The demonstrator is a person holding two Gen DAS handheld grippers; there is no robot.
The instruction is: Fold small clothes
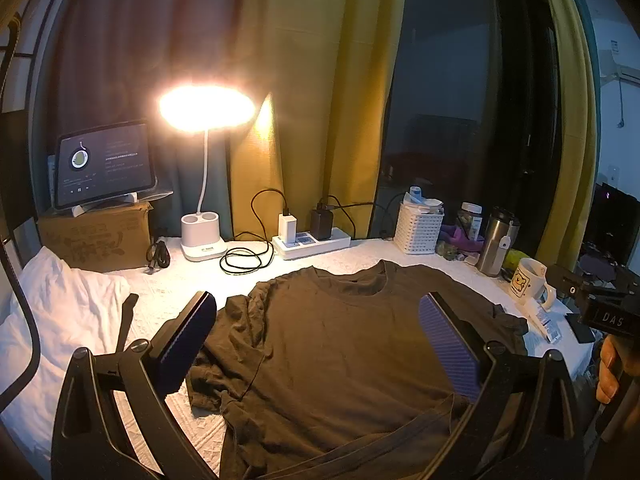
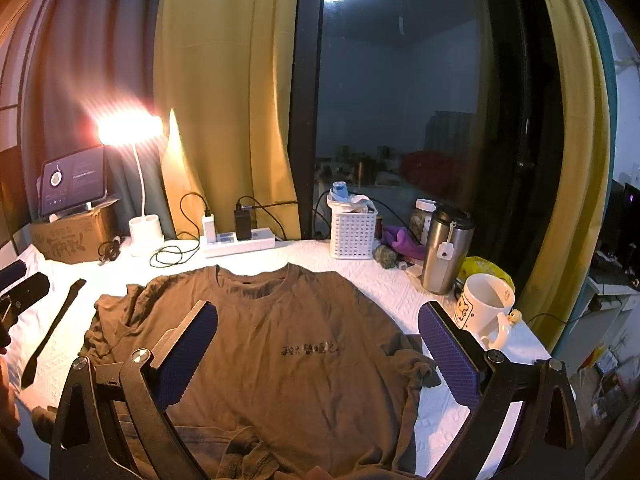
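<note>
A brown T-shirt (image 2: 288,344) lies spread face up on the white-covered table (image 2: 384,280), collar toward the far edge and hem toward the near edge. Dark printed characters cross its chest. Its sleeve on the left side is crumpled and bunched (image 1: 240,320), and the hem at the near edge is rumpled and partly turned over.

The left gripper (image 1: 320,344) hovers over the shirt's middle with its jaws spread wide and nothing between them. The right gripper (image 2: 320,352) hangs above the shirt too, jaws equally wide apart and empty; its right finger sits over the bare cloth just beside the right sleeve.

Along the far edge stand a lit desk lamp (image 1: 206,112) on a white base, a white power strip (image 1: 312,244) with two chargers plugged in and a coiled black cable (image 1: 244,256) beside it, and a white perforated basket (image 2: 353,230). At the far left corner a tablet (image 1: 102,162) rests on a cardboard box (image 1: 96,236), and a white pillow (image 1: 60,312) lies near the left edge. Near the right edge stand a steel tumbler (image 2: 446,248) and a white mug (image 2: 484,304) with a cartoon print. Yellow curtains (image 2: 224,80) hang behind the table, against a dark window.
</note>
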